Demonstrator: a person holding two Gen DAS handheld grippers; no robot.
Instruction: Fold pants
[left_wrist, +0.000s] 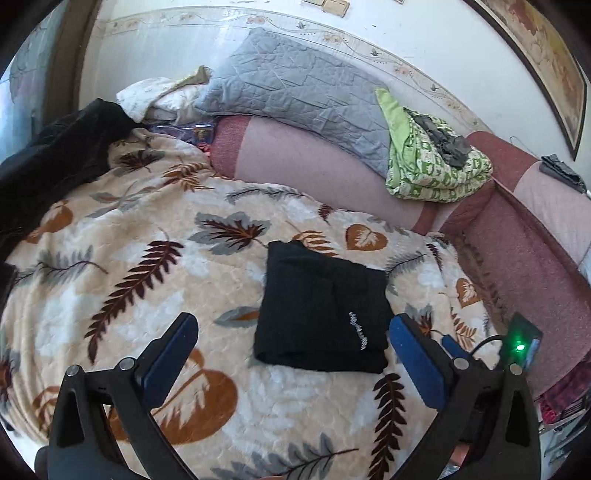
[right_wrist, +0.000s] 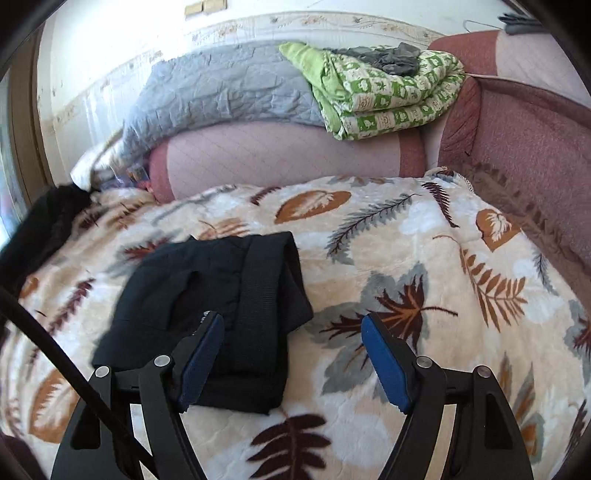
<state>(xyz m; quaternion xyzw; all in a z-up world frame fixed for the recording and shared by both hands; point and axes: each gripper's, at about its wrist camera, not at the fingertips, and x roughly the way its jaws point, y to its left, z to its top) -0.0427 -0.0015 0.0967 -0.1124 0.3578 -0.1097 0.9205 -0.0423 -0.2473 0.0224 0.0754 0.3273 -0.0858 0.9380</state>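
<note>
Leaf-print blanket (left_wrist: 122, 295) bears folded black pants (left_wrist: 325, 314), lower centre; left tool (left_wrist: 291, 332) and right tool (right_wrist: 291, 332) wide, empty. Recommend pressing edges flat.

Left tool (left_wrist: 291, 343) and right tool (right_wrist: 291, 347): black angular linkage arms with silver pivot screws, blue rectangular finger pads (left_wrist: 417, 358). A black cable (right_wrist: 55, 354) and green-lit module (left_wrist: 522, 345) attach alongside.

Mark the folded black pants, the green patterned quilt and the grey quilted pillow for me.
folded black pants (left_wrist: 317, 314), left wrist view, middle of the top layer.
green patterned quilt (right_wrist: 399, 99), right wrist view, folded front side.
grey quilted pillow (left_wrist: 295, 88), left wrist view, centre of its face.
</note>
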